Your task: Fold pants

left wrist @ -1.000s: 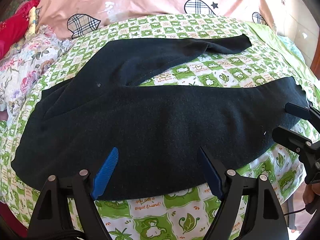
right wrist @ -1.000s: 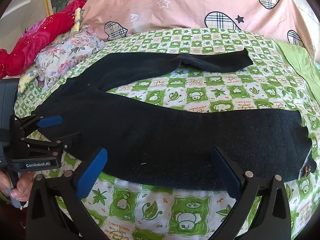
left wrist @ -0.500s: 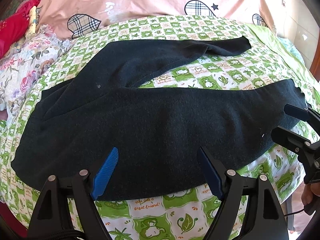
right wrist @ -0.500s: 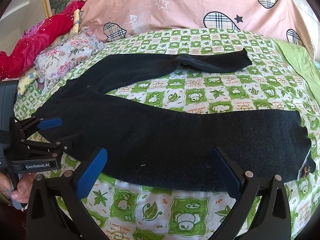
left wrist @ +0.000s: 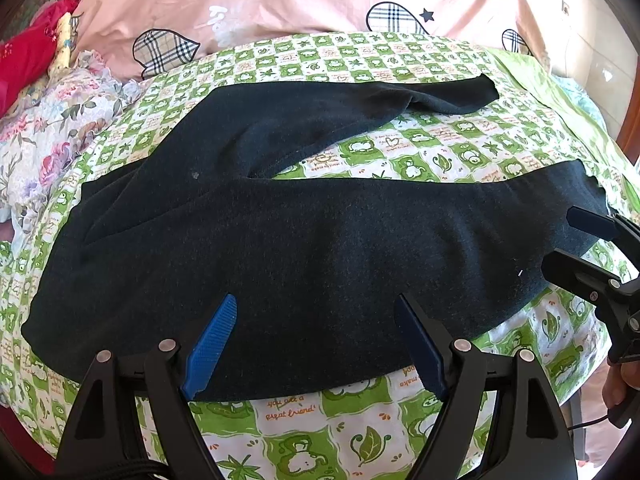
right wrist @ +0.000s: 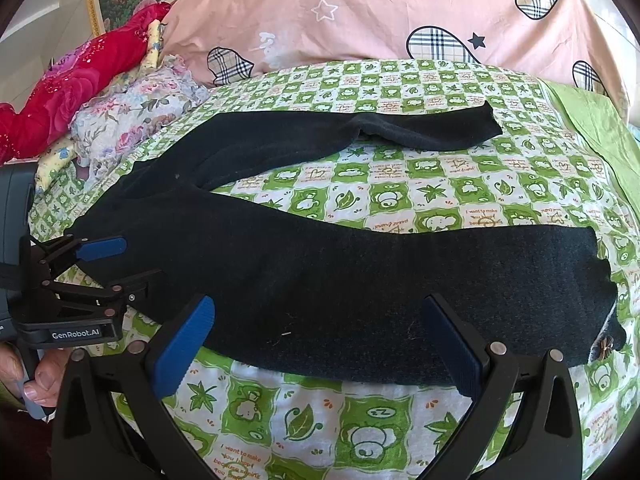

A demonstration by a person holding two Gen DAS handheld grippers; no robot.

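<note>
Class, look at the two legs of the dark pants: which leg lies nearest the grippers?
The near leg, broad and flat between both open grippers; the far leg angles away toward the pink quilt.

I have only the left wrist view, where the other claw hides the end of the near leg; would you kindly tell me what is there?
Observer: In the right wrist view the near leg's cuff lies in full sight on the checked sheet, with a small brown bow at its near corner.
Operator: Thank you. How does my left claw look from outside?
Observer: The left claw is open at the waist end of the pants, gripping nothing.
Operator: And what holds it?
Observer: A bare hand grips its handle, low beside the bed.
</note>
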